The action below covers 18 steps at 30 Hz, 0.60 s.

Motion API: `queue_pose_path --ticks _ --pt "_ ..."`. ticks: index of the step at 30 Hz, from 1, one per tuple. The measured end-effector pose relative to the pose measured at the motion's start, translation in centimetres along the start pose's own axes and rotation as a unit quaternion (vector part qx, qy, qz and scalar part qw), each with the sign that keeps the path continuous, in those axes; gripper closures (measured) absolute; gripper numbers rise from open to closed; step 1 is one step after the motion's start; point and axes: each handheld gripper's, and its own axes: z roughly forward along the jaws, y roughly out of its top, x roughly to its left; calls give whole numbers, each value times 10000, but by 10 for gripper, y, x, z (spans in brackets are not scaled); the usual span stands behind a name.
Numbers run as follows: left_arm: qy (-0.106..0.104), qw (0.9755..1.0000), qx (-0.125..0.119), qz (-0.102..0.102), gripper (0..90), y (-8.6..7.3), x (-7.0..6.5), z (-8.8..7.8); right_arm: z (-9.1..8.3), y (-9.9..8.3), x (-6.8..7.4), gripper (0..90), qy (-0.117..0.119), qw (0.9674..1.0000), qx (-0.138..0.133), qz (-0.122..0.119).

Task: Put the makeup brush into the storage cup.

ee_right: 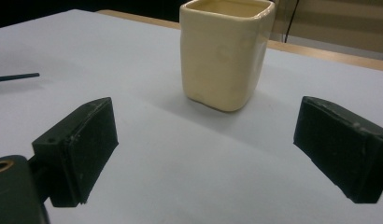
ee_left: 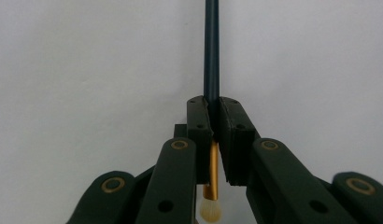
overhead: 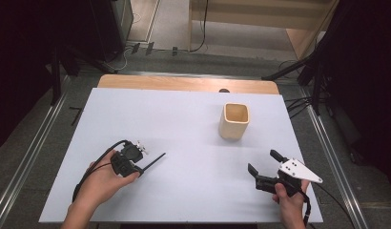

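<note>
Left claw clamped on brush, jaws tight w/ the dark handle running fwd past the tips, gold ferrule and pale bristles behind the pads. In high view left claw sits low over worktop, near-left. Right claw wide, holding nothing, near-right. Cup ahead of it, between its jaws' line but well apart: cream, squarish, upright.

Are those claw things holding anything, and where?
The left hand-held gripper clamps a brush on its dark handle, near the gold ferrule. The right hand-held gripper holds nothing.
</note>
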Motion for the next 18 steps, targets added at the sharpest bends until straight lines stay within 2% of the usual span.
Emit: queue_pose_path --ticks 6,8,10,18 --pt "-69 9994 -338 7 841 1 0 -7 5 8 3 73 66 10000 -57 9" --pt "-50 9989 -460 15 841 1 0 -9 7 12 6 73 93 9999 -83 -68" --pt "-60 9983 -585 -9 842 1 0 -11 10 21 9 74 133 9997 -120 -167" --pt "6 9948 -1012 -67 841 2 0 -16 23 43 22 74 290 9987 -291 -298"
